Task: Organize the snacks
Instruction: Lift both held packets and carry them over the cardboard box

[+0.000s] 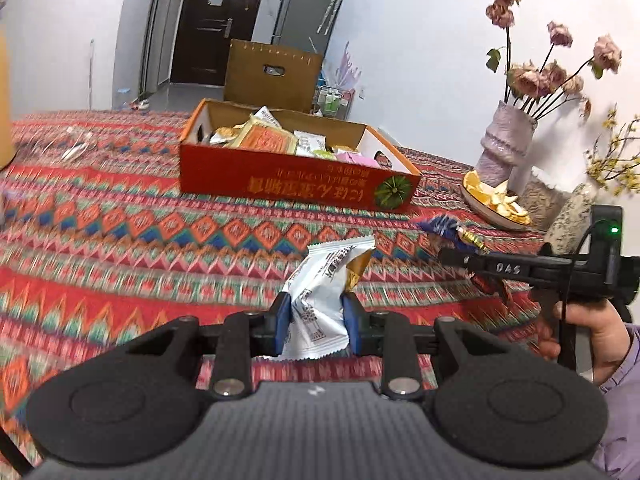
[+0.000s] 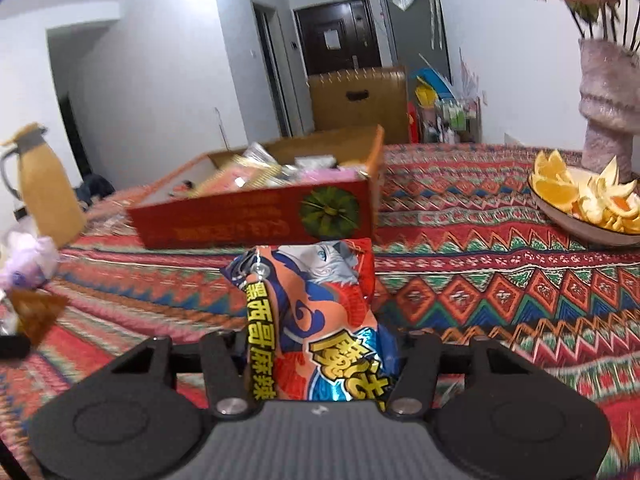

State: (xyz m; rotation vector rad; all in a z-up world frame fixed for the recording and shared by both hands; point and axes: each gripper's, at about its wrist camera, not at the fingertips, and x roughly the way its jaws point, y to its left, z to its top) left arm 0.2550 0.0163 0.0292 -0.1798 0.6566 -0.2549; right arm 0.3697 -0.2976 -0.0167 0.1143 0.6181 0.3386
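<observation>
My left gripper (image 1: 318, 320) is shut on a white snack packet (image 1: 320, 280) with a gold corner, which stands up between its blue pads (image 1: 283, 320) above the patterned tablecloth. My right gripper (image 2: 320, 356) is shut on a red, orange and blue snack bag (image 2: 320, 300) that hides its fingers. In the left wrist view the right gripper (image 1: 460, 258) comes in from the right, held by a hand (image 1: 592, 332). Beyond both grippers sits an open red cardboard box (image 1: 280, 178) (image 2: 256, 224) with several snack packets inside.
A plate of orange pieces (image 1: 496, 204) (image 2: 580, 200) and a pale vase of dried flowers (image 1: 504, 140) stand at the right. A tan jug (image 2: 48, 188) stands at the left edge. A brown carton (image 1: 272, 76) is behind the table.
</observation>
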